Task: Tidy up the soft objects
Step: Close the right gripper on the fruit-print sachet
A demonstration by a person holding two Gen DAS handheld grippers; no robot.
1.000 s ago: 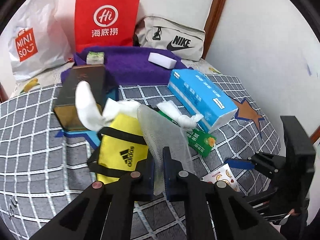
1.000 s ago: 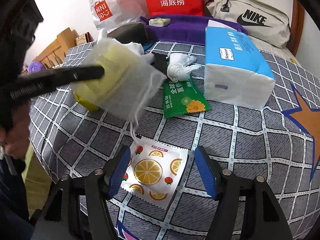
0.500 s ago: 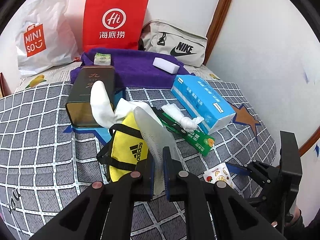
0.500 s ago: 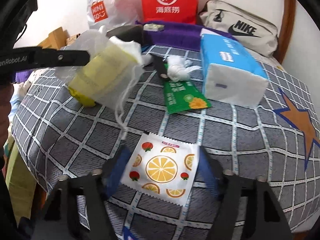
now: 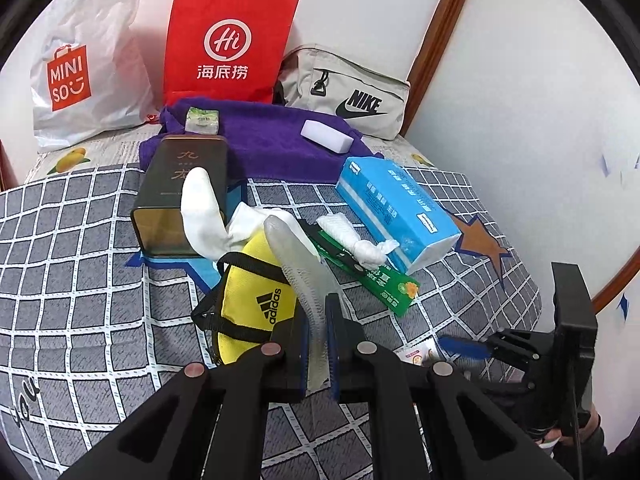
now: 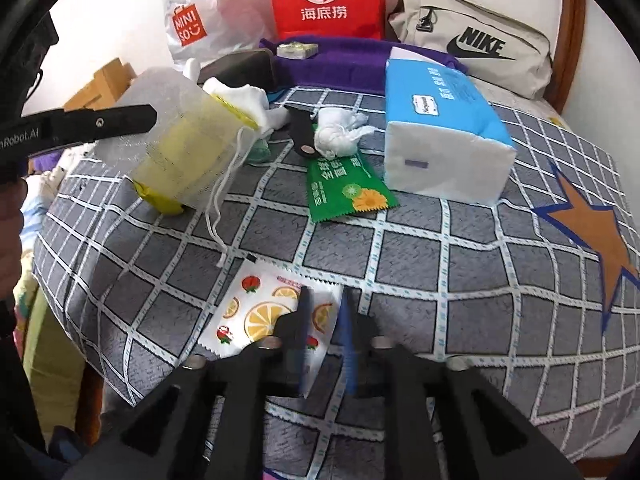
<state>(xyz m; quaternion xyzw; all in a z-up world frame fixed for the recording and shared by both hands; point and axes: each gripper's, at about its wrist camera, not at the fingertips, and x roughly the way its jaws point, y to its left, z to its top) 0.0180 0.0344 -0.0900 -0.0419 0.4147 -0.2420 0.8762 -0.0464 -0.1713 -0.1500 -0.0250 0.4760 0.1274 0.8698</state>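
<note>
Across the checked bedspread (image 6: pixel 460 240), the right gripper (image 6: pixel 325 322), open a second ago, is now pinching the fruit-print packet (image 6: pixel 256 312) near the edge, readying it for the mesh bag (image 5: pixel 308 280) the left gripper (image 5: pixel 316 344) is clamping upright.

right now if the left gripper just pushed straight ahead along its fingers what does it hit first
The left gripper, shut on the mesh bag, points at the yellow adidas pouch right beyond its fingertips. Probably it meets that pouch first, then the white sock; depth is hard to judge.
</note>
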